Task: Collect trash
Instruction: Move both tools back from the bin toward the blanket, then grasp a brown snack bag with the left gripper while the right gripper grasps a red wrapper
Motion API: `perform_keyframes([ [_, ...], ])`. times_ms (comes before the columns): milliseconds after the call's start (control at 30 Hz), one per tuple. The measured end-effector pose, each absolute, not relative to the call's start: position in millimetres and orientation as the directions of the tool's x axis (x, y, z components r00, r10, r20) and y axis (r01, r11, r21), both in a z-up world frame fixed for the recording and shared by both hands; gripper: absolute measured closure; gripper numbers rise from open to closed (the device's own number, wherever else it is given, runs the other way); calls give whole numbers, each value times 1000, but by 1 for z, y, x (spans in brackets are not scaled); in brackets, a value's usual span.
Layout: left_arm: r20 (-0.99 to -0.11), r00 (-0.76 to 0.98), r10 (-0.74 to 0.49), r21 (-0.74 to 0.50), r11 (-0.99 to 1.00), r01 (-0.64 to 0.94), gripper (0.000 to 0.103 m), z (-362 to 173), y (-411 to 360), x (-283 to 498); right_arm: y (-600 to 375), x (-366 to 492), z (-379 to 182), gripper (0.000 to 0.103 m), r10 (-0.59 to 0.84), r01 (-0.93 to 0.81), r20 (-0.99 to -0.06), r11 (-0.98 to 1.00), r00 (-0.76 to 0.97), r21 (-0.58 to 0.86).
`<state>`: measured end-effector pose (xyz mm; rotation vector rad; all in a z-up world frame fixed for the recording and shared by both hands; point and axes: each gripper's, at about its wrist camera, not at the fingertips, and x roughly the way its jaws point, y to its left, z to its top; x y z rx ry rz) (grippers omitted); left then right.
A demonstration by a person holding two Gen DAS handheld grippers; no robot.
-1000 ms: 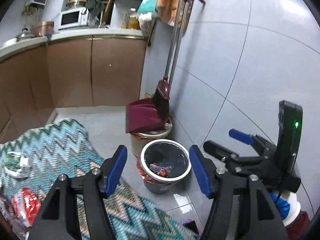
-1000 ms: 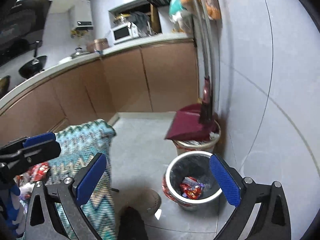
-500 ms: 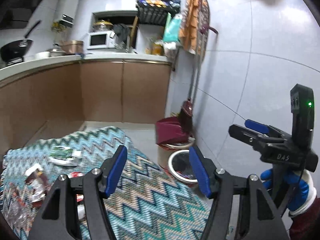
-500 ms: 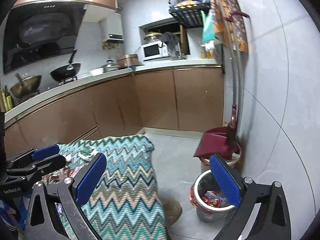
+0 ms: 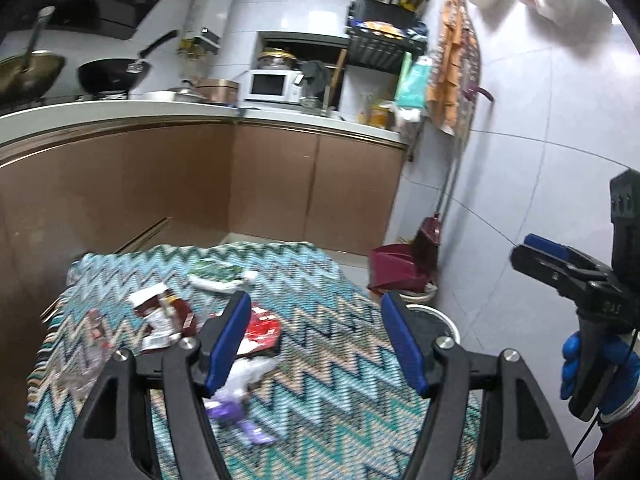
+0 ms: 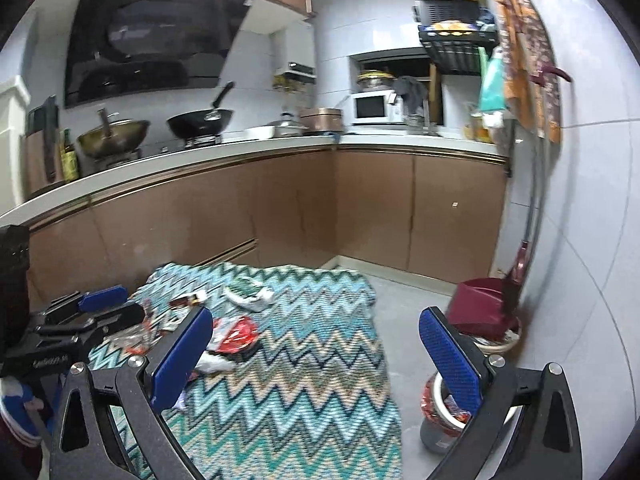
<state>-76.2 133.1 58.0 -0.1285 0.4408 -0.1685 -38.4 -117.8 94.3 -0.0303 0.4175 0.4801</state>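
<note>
Both grippers, left (image 5: 316, 336) and right (image 6: 320, 360), wide, empty, above wrapper-strewn cloth (image 5: 320, 380); bin (image 6: 436, 420), dustpan (image 6: 476, 312) by wall.

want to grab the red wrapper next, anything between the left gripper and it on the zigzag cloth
Nothing visible blocks it. The left gripper is open and empty, and the red wrapper lies exposed on the zigzag cloth just beyond its left finger. Other scraps lie beside it, not on it.

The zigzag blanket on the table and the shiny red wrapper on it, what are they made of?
The teal zigzag blanket looks like woven or knitted fabric: matte, with a ribbed texture. The shiny red wrapper looks like glossy plastic or foil film, crinkled and catching light, though blur leaves that open.
</note>
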Motion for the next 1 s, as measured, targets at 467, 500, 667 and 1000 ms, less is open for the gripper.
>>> perform_keyframes([
  [467, -465, 885, -12, -155, 986, -68, 37, 31, 230, -86, -90, -28, 77, 0, 565, -576, -432, 809, 703, 121],
  [500, -469, 883, -4, -154, 985, -77, 37, 30, 233, -84, -88, -23, 74, 0, 571, -579, -438, 805, 694, 130],
  [667, -504, 863, 19, -149, 983, -109, 37, 17, 255, -72, -81, -1, 61, 1, 586, -594, -467, 790, 662, 151],
  [1000, -592, 805, -26, -192, 975, -110, 37, -16, 277, -14, -54, 46, 27, 8, 629, -642, -543, 740, 556, 200],
])
